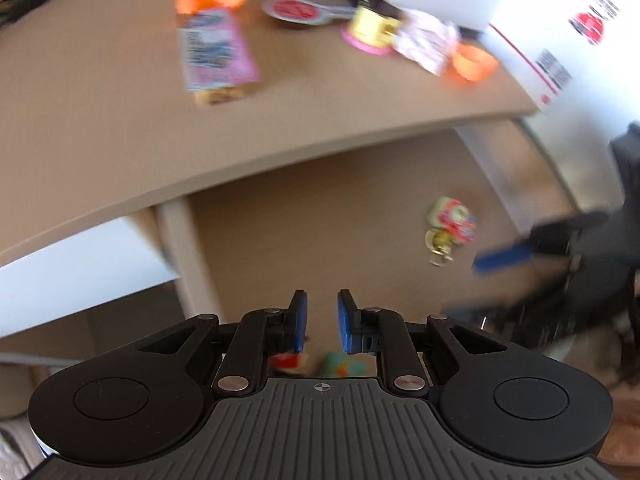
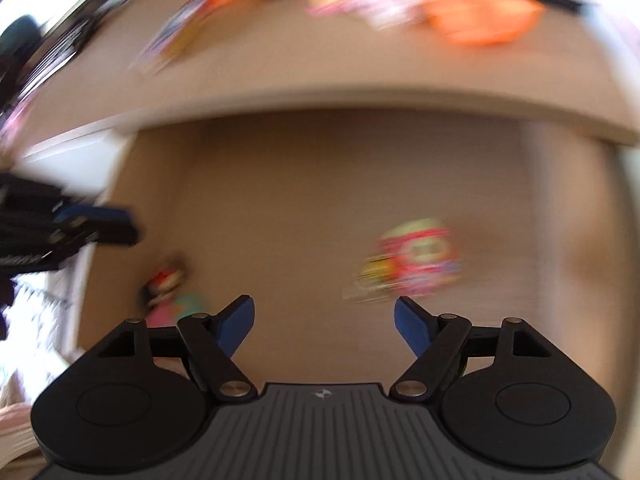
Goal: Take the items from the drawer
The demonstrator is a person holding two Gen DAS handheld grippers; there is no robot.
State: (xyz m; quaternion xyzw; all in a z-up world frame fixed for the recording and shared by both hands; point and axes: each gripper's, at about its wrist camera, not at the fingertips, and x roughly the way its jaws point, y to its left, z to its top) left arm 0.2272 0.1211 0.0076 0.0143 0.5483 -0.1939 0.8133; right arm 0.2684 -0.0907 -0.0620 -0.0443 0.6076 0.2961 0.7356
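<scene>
The right gripper hangs wide open and empty over the drawer; the left gripper, narrowly parted, holds nothing. A colourful packet lies just ahead, a small toy at left. Next, likely reach and close on the packet. Removed items already sit on the bench beyond.

Motion blur smears the red-and-yellow packet in the drawer and the desktop items, while the left gripper's body hides two small drawer items.

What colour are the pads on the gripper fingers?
Blue pads on black linkages, sharpest in the left wrist view.
</scene>
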